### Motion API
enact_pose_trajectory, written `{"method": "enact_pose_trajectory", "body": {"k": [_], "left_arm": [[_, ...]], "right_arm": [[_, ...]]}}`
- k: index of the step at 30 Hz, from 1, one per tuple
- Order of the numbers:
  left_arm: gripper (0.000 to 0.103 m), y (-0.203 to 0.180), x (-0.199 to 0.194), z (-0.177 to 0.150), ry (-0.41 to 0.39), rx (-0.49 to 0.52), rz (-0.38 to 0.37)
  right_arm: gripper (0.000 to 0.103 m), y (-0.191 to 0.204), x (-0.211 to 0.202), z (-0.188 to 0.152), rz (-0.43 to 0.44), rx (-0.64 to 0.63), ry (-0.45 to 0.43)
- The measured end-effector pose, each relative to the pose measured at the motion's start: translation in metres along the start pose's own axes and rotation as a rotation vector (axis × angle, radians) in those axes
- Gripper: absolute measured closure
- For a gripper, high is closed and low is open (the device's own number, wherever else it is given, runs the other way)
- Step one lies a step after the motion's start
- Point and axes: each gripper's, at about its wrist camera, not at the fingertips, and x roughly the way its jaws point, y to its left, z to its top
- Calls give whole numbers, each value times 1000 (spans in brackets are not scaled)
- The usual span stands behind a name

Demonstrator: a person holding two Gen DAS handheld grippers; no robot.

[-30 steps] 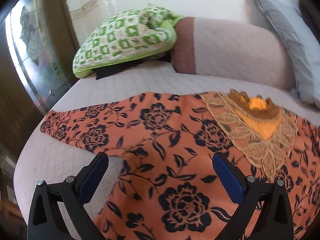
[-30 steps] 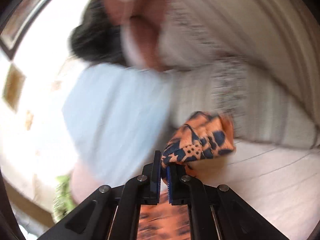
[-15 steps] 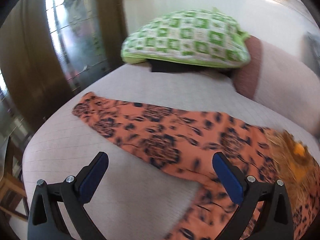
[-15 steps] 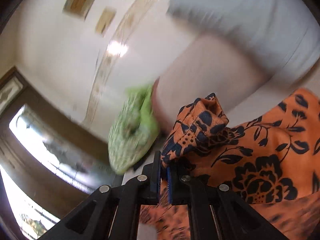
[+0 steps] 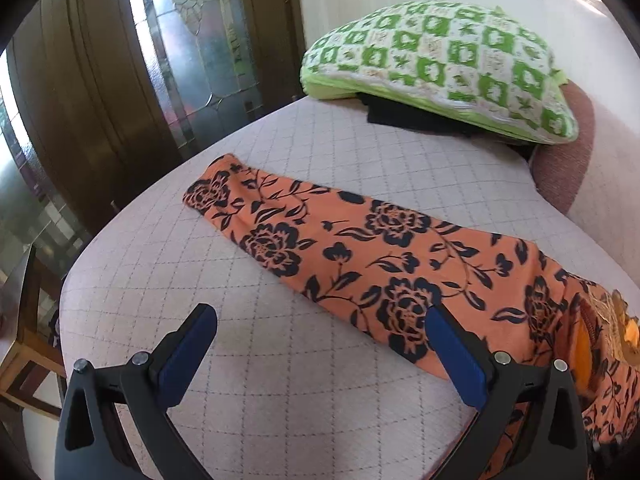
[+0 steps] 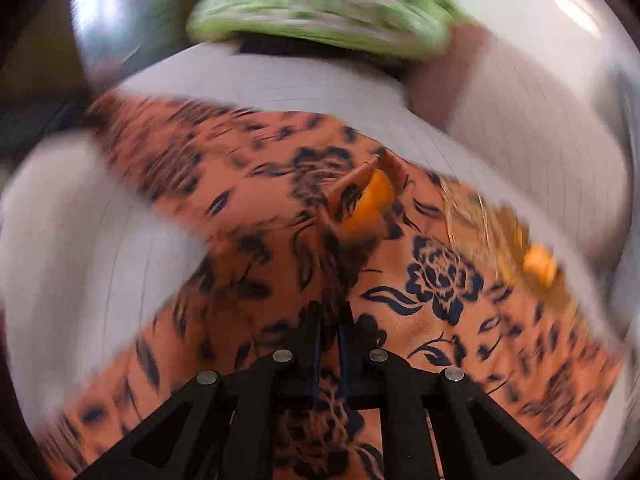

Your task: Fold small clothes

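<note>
An orange floral-print garment point(image 5: 384, 264) lies flat on the quilted, diamond-stitched mattress point(image 5: 280, 400), 1 long sleeve outstretched. The left gripper point(image 5: 320, 354) hovers wide open, empty. The right gripper point(image 6: 329, 322) pinches a bunched fold of the soft fabric.

Left view swings to sleeve; right gripper carries its fold over the garment

We see the left gripper point(image 5: 320, 356) now over bare quilted bed cover point(image 5: 280, 400) beside the sleeve point(image 5: 320, 240), where a second ago it sat over the orange floral garment point(image 6: 440, 280) body; green checked pillow point(image 5: 440, 64) shifts from upper left to upper right, and the glass door point(image 5: 192, 52) fills more of the view. Right gripper point(image 6: 330, 332) now points down at the spread garment with its embroidered neckline point(image 6: 480, 220), no longer at the wall and grey pillow; the pinched cloth bunch no longer stands above its tips, view blurred.
</note>
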Motion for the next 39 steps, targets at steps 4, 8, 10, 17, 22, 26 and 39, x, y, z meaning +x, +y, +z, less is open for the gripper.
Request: {"method": "enact_pose_trajectory", "body": {"k": [4,8,10,17,22,26,39], "left_arm": [[0,17,7,4,31,-60,14],[0,37,17,8,60,-109,43],[0,49,26,9,94,-145,41],[0,91,60,13,209,-250,23],[0,111,80,13,281,-347,-108],[0,120,93,17,293,-393,-193],[38,130,135,32,325,-562,-486]], "right_arm": [[91,29,-23,-21,-208,-355,-126],[91,7,-42,-33,-151,-334,-162],[90,-12,-39,-29,-95,-198,-131],[90,-81,-31,-21,251,419,-122],[90,-54,18,-1,349,509,-44],[90,-41,20,0,330,455,-13],[90,-107,-65,-145,223,434,-15]]}}
